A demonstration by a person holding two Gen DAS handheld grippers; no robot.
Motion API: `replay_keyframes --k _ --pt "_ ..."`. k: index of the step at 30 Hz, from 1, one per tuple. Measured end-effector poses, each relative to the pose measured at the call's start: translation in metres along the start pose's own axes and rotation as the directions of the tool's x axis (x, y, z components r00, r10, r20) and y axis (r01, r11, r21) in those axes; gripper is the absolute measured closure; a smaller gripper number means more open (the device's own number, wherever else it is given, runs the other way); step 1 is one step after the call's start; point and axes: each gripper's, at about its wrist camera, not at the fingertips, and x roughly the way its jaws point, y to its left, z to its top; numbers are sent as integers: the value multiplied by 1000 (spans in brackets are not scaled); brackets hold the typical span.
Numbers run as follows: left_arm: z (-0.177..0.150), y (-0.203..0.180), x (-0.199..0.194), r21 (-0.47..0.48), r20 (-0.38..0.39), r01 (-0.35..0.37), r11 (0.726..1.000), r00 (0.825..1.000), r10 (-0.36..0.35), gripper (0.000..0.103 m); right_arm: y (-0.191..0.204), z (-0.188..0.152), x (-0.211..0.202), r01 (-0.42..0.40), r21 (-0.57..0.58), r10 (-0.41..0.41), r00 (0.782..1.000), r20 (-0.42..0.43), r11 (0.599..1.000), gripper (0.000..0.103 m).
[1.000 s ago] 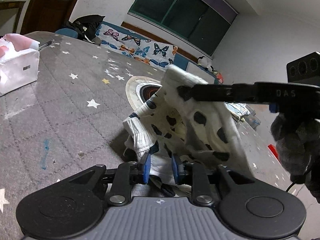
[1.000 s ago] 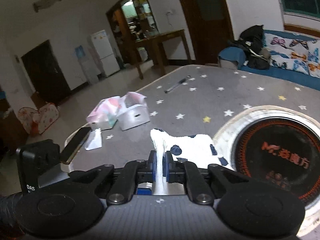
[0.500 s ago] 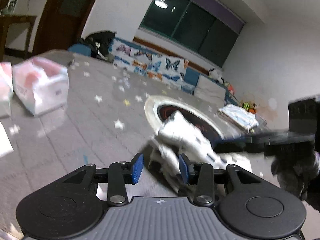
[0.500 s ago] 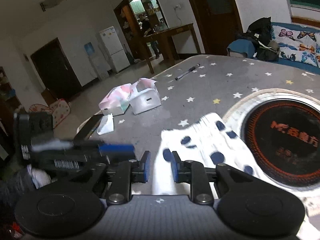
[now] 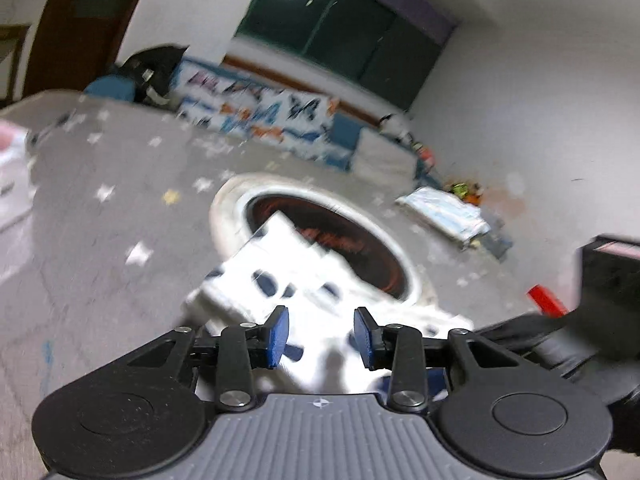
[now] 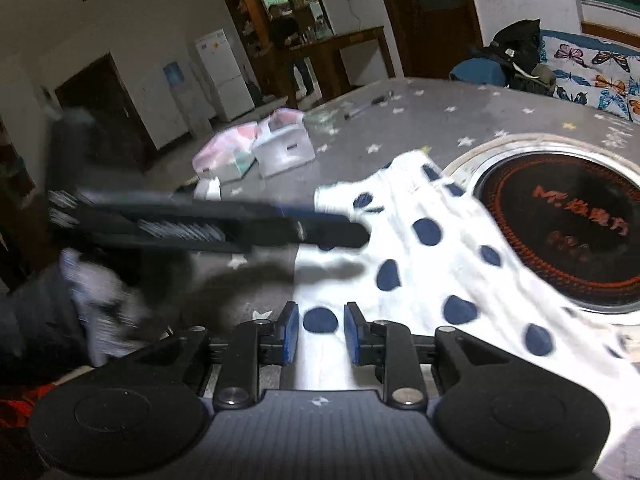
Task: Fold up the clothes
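A white garment with dark blue spots [image 6: 432,248] lies spread on the grey star-patterned table cover [image 6: 420,120], partly over a round black and orange mat [image 6: 568,216]. My right gripper [image 6: 321,333] is open just above its near edge. My left gripper [image 5: 321,334] is open over the blurred garment [image 5: 288,272]. The left gripper also shows in the right wrist view [image 6: 352,234], its tips over the garment's left edge.
White and pink tissue boxes [image 6: 276,148] and a pen [image 6: 364,106] lie at the far left of the table. A folded pale blue cloth [image 5: 448,212] and a red object [image 5: 546,300] lie to the right. A butterfly-print sofa [image 6: 592,76] stands behind.
Both grippers have opened and let go of the garment. It has dropped and now lies spread flat on the table. The left wrist view is blurred with motion.
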Motion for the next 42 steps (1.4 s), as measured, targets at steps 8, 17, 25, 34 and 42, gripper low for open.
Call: replay_keyframes --k 8,17,25,34,42 --pt "1 -10 -12 44 42 -21 999 999 19 69 -42 9 -21 93 100 -100 993 62 991 77" --pt "-16 -33 -10 167 -16 10 986 1000 -7 69 -68 12 -20 151 156 -165 983 81 976 76" --pt "-18 -42 -20 202 0 6 979 1000 -6 68 -84 6 -18 244 108 -248 969 23 964 76" --pt "-29 -39 -10 226 -58 1 974 998 13 69 -79 2 -5 328 17 -328 945 3 944 100" --pt "-31 -32 -11 211 -66 2 977 998 12 69 -82 1 5 390 -35 -390 921 -2 920 101"
